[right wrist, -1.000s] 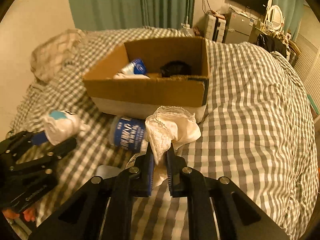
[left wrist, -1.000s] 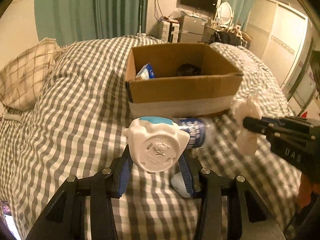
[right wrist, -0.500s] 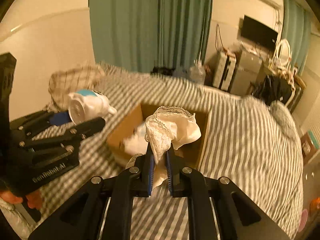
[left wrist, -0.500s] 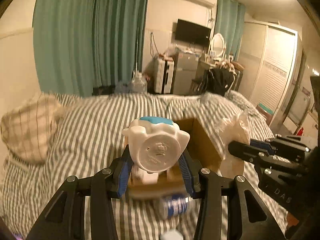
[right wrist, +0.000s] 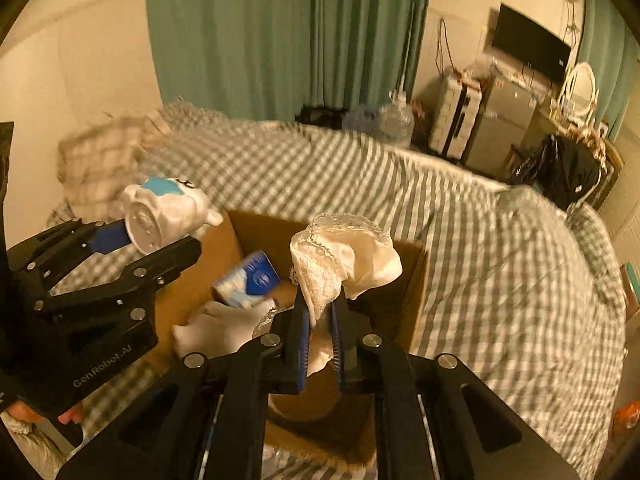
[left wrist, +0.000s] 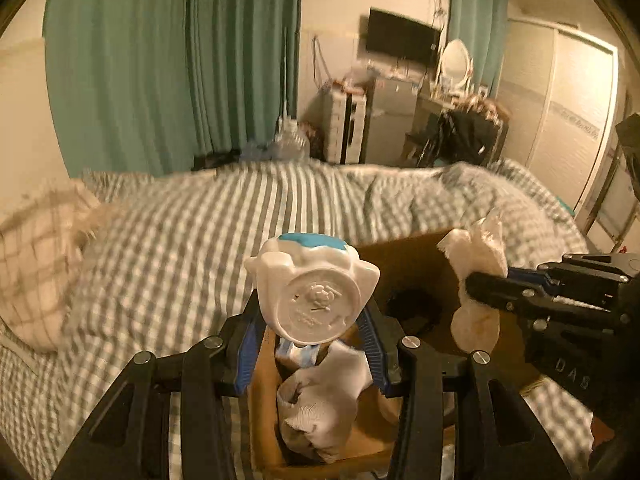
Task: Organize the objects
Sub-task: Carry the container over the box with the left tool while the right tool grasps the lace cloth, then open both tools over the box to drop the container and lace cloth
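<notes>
My left gripper (left wrist: 312,320) is shut on a white bottle with a blue patch (left wrist: 314,288) and holds it above the left side of an open cardboard box (left wrist: 404,256). The bottle also shows in the right wrist view (right wrist: 164,212). My right gripper (right wrist: 320,316) is shut on a white lace cloth (right wrist: 344,260) and holds it above the box (right wrist: 416,292). In the left wrist view the cloth (left wrist: 478,268) hangs over the box's right side. Inside the box lie a blue-and-white pack (right wrist: 250,280), white cloth (right wrist: 220,328) and a dark item (left wrist: 412,304).
The box sits on a bed with a grey checked cover (right wrist: 500,264). A checked pillow (left wrist: 36,264) lies at the left. Green curtains (left wrist: 172,68), a TV (left wrist: 404,40) and cluttered furniture stand behind the bed.
Both grippers have risen from the bed cover and moved forward over the box, each still holding its object. The blue-labelled bottle that lay in front of the box has dropped out of view.
</notes>
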Tool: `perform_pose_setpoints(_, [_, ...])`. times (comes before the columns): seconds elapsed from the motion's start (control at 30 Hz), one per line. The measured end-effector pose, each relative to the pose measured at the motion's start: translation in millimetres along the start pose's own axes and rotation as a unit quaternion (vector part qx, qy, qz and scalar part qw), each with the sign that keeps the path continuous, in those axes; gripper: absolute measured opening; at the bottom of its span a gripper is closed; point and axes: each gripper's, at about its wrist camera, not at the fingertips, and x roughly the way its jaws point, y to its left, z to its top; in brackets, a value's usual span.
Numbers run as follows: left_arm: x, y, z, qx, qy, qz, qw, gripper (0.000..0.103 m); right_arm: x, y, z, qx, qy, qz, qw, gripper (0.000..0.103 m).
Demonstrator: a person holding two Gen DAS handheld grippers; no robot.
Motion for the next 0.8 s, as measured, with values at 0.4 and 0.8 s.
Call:
perform_pose_setpoints(0.4, [-10,-3,-1,0.004,0.001,-0.008,1.0000,0.069,-28,-20,-4,0.037,-0.037,0.006,0.999,0.055])
perform_pose_setpoints(0.8, [-146,-2,-4,0.005,-0.077,0.033,0.9964,0.103,-177,-3,-22,0.036,-0.106,-0.045,0.993,0.083])
